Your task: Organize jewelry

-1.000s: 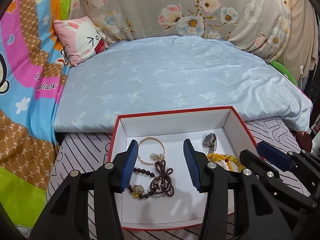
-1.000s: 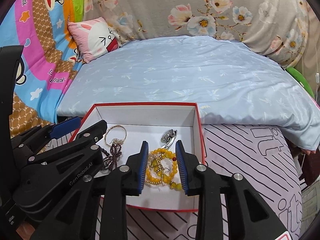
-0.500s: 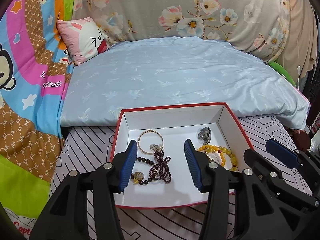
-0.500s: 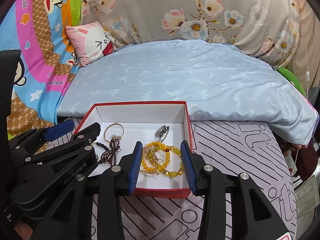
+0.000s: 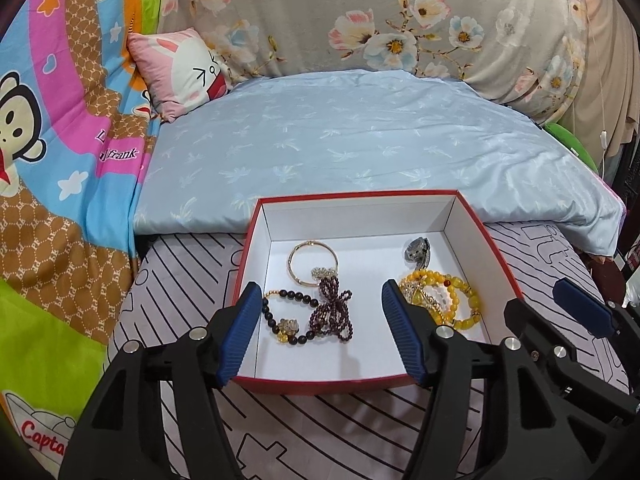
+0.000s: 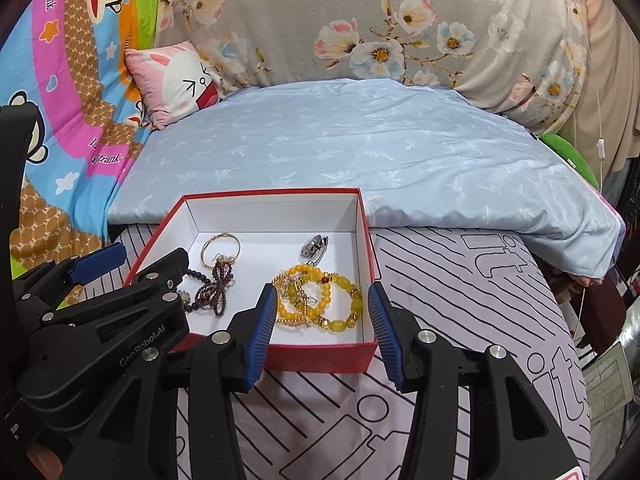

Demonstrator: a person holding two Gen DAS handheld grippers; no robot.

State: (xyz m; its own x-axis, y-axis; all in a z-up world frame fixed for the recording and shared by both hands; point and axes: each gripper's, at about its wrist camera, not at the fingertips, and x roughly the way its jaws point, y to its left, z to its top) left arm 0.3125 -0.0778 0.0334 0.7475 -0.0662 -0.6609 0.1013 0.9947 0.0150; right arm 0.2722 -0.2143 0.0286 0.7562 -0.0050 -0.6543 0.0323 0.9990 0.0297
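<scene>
A red box (image 5: 360, 195) with a white inside lies on the striped sheet. In it are a gold bangle (image 5: 314, 243), a dark bead bracelet (image 5: 298, 297), a purple bead strand (image 5: 334, 314), yellow bead bracelets (image 5: 464, 288) and a silver watch (image 5: 418, 250). My left gripper (image 5: 320, 288) hovers over the box's near left part, its jaws opening, with nothing pressed between the pads. My right gripper (image 6: 322, 290) hangs over the near right corner above the yellow bracelets (image 6: 344, 282), its jaws also opening and holding nothing. Each gripper shows at the edge of the other's view.
The box (image 6: 272, 193) sits against a folded light blue quilt (image 5: 360, 140). Behind the quilt are floral bedding (image 5: 360, 8) and a pink bunny cushion (image 5: 184, 68). A bright cartoon blanket (image 5: 60, 152) lies on the left. Striped sheet (image 6: 460, 300) spreads to the box's right.
Both grippers have drawn back from the box toward its near edge, and both pairs of jaws have spread wider. The jewellery in the box has stayed in place.
</scene>
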